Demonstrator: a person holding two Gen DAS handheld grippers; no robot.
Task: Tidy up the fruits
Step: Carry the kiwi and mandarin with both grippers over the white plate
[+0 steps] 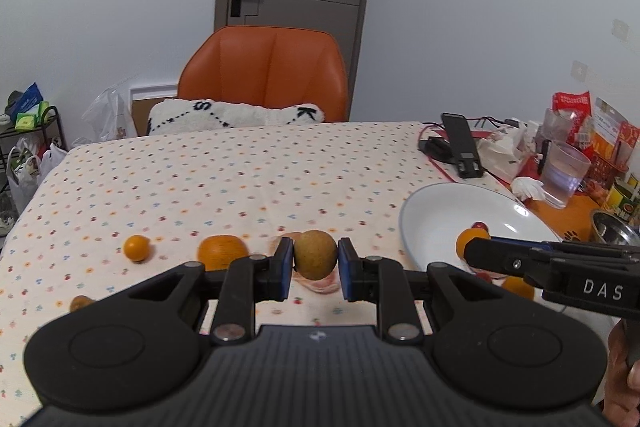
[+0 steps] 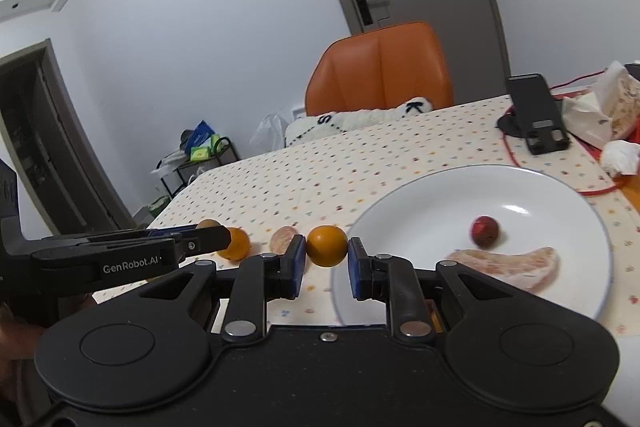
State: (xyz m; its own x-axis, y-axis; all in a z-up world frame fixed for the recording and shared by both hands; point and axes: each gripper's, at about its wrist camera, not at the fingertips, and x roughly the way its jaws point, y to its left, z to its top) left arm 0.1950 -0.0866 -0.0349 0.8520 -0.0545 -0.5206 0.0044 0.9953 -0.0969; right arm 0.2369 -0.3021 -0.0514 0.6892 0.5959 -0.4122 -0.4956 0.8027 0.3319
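While lying level, left gripper (image 1: 315,261) is clamping brown fruit (image 1: 315,254); right gripper (image 2: 327,261), reading "DAS", is pinching small orange (image 2: 327,245) at plate's (image 2: 440,195) 9 o'clock.

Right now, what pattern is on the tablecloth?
Small multicoloured dots on cream tablecloth; clearest in the left wrist view.

Both grippers, left gripper (image 1: 314,261) and right gripper (image 2: 327,259), are matte black plastic with blue finger pads (image 1: 285,267), round silver pivot screws, ribbed bases and white side lettering reading "DAS" and "GenRobot.AI".
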